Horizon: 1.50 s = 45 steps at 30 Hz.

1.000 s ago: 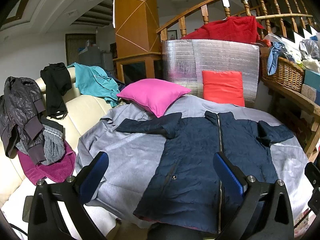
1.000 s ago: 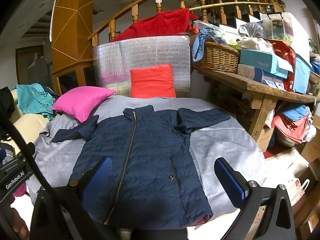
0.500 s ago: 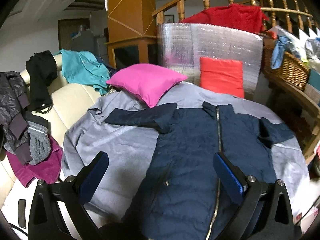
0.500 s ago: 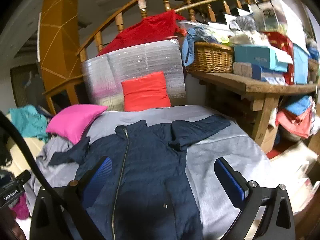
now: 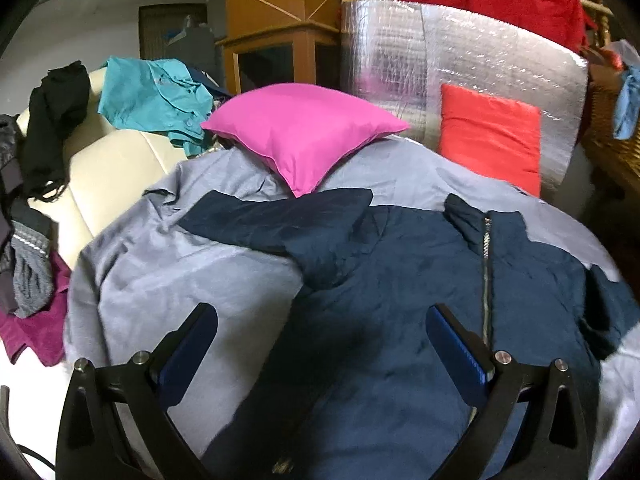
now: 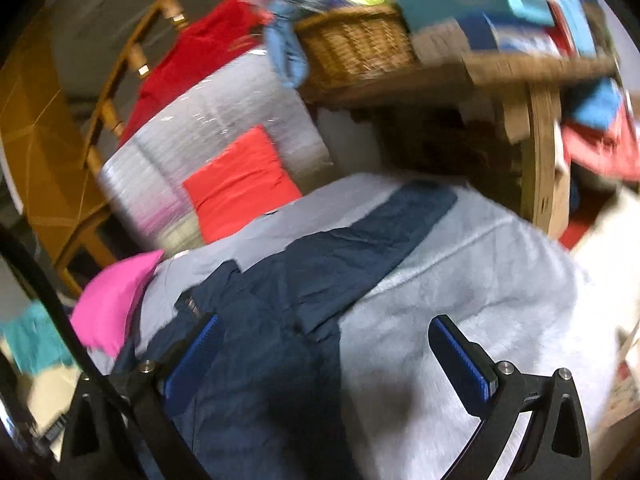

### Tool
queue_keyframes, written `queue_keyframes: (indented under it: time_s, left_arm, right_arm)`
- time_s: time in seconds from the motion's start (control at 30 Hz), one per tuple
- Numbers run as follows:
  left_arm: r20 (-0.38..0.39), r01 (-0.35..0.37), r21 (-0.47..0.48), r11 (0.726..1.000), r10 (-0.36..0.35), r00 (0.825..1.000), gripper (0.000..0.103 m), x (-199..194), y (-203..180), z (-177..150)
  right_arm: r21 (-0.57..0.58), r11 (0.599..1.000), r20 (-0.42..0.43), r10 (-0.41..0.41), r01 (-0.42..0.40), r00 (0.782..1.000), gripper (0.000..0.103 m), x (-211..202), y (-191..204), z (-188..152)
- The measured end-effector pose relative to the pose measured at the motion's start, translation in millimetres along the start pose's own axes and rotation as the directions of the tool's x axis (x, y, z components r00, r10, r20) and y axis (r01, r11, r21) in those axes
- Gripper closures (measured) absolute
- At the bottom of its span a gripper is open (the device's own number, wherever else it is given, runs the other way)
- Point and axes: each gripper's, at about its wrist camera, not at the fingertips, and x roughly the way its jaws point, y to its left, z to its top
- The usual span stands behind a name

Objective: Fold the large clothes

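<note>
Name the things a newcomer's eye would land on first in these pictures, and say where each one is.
First the navy jacket, spread flat and zipped on the grey sheet, one sleeve lying out toward each side. Next the bright pink pillow at the sheet's far edge, touching the jacket's sleeve, and the red cushion propped against the silver foil mat.

The left wrist camera is looking forward between the fingers of the left gripper [image 5: 322,332], sitting close above the navy jacket [image 5: 400,300] and facing level toward the pink cushion [image 5: 304,132] and red cushion [image 5: 490,136]. The right wrist camera is looking forward between the fingers of the right gripper [image 6: 324,340], also close above the jacket [image 6: 280,320], but is rolling sideways, tilting and blurring its view. Both views are sharing the jacket, the grey sheet [image 5: 168,264], both cushions and the silver mat [image 5: 460,56].
</note>
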Motion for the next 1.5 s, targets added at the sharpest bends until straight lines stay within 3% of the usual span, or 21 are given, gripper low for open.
queue_keyframes:
  time_s: [0.2, 0.3, 0.47, 0.63, 0.73, 0.8, 0.83, 0.97, 1.03, 1.13, 1.27, 1.37, 1.43, 1.5]
  left_arm:
    - [0.002, -0.044, 0.048, 0.998, 0.044, 0.999, 0.000, 44.8, -24.0, -4.5]
    - [-0.052, -0.042, 0.104, 0.994, 0.048, 0.997, 0.000, 64.6, -37.1, -8.3]
    - [-0.050, -0.023, 0.154, 0.988, 0.031, 0.998, 0.000, 71.6, -54.7, -9.8]
    - [-0.042, -0.017, 0.201, 0.979, 0.026, 0.999, 0.000, 76.9, -71.3, -13.6]
    - [-0.040, -0.026, 0.224, 0.974, 0.036, 0.999, 0.000, 81.9, -77.3, -13.8]
    - [-0.045, -0.030, 0.229, 0.973, 0.041, 0.998, 0.000, 85.2, -78.9, -13.4]
    - [-0.043, -0.031, 0.227, 0.973, 0.042, 0.998, 0.000, 85.2, -78.9, -13.7]
    - [-0.016, -0.054, 0.208, 0.977, 0.059, 0.998, 0.000, 81.2, -73.1, -9.4]
    - [-0.004, -0.060, 0.189, 0.980, 0.062, 0.998, 0.000, 78.7, -67.5, -6.5]
    - [0.001, -0.063, 0.155, 0.986, 0.063, 0.998, 0.000, 76.4, -56.5, -1.9]
    - [-0.018, -0.056, 0.115, 0.992, 0.058, 0.998, 0.000, 77.9, -41.3, 1.9]
    - [-0.060, -0.042, 0.112, 0.993, 0.049, 0.997, 0.000, 85.3, -36.0, -0.4]
    - [-0.131, -0.043, 0.142, 0.989, 0.061, 0.989, 0.000, 101.2, -33.6, -4.2]
    - [-0.199, -0.033, 0.151, 0.988, 0.063, 0.978, 0.000, 115.6, -31.4, -8.3]
  right_arm:
    - [0.195, 0.979, -0.076, 0.071, -0.055, 0.995, 0.001, 85.6, -55.2, 25.7]
    - [0.294, 0.952, -0.131, 0.133, -0.090, 0.982, 0.011, 131.4, -75.8, 28.5]
    - [0.394, 0.918, -0.210, 0.129, -0.036, 0.969, 0.028, 197.4, -103.9, 27.9]
    - [0.448, 0.892, -0.250, 0.064, 0.057, 0.966, 0.037, 238.5, -127.7, 33.2]
    - [0.444, 0.895, -0.242, 0.064, 0.052, 0.968, 0.058, 256.2, -131.8, 35.6]
    - [0.433, 0.901, -0.247, 0.072, 0.043, 0.966, 0.082, 263.6, -130.3, 37.2]
    - [0.435, 0.900, -0.240, 0.082, 0.032, 0.967, 0.086, 265.6, -129.2, 36.9]
    - [0.353, 0.935, -0.182, 0.080, -0.011, 0.980, 0.091, 249.4, -97.1, 47.4]
    - [0.305, 0.946, -0.128, 0.152, -0.107, 0.980, 0.091, 226.5, -64.0, 54.5]
    - [0.267, 0.939, -0.109, 0.255, -0.219, 0.961, 0.091, 201.0, -19.7, 54.6]
    - [0.273, 0.899, -0.142, 0.389, -0.342, 0.910, 0.091, 173.2, 39.2, 23.1]
    - [0.281, 0.891, -0.205, 0.419, -0.357, 0.885, 0.087, 175.8, 77.4, -17.6]
    - [0.292, 0.899, -0.251, 0.400, -0.325, 0.882, 0.087, 180.8, 86.8, -47.8]
    - [0.325, 0.897, -0.307, 0.399, -0.299, 0.864, 0.077, 197.4, 86.5, -68.4]
